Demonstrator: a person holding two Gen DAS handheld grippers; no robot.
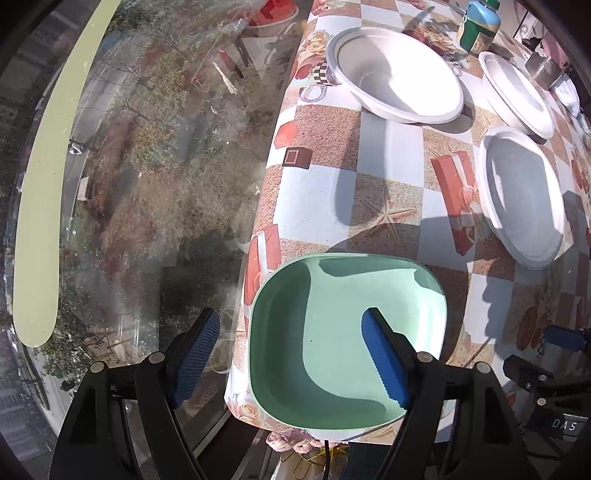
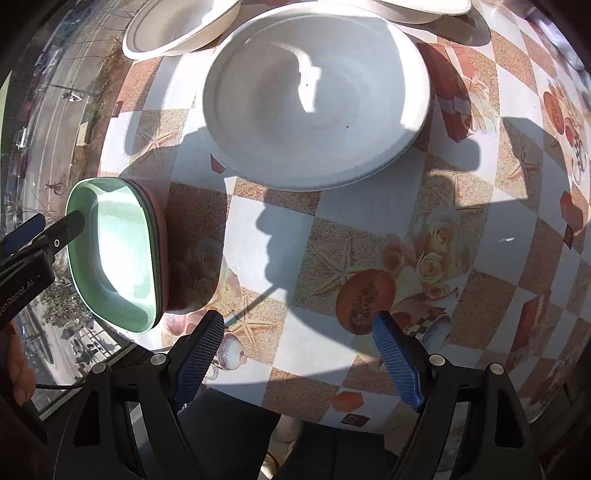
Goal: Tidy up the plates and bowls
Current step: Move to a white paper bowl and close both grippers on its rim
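**Both grippers spread wide over the checked tablecloth**

The left gripper [image 1: 291,358] has its fingers spread wide and holds nothing. Its right finger hangs over the inside of a green dish [image 1: 347,343], its left finger outside the dish's left rim, past the table's edge. From the right wrist view the green dish [image 2: 118,254] tops a small stack, with a pink one beneath, sitting at the table's corner.

Ahead and to the right of the left gripper lies a white plate [image 1: 521,195]. Farther ahead stand a white bowl [image 1: 395,74] and a second white bowl [image 1: 517,94], with a bottle [image 1: 478,26] behind them.

The right gripper [image 2: 299,354] is also spread and empty, hovering above the tablecloth [image 2: 369,221]. The white plate [image 2: 317,96] lies straight ahead of it, the green dish off to its left.
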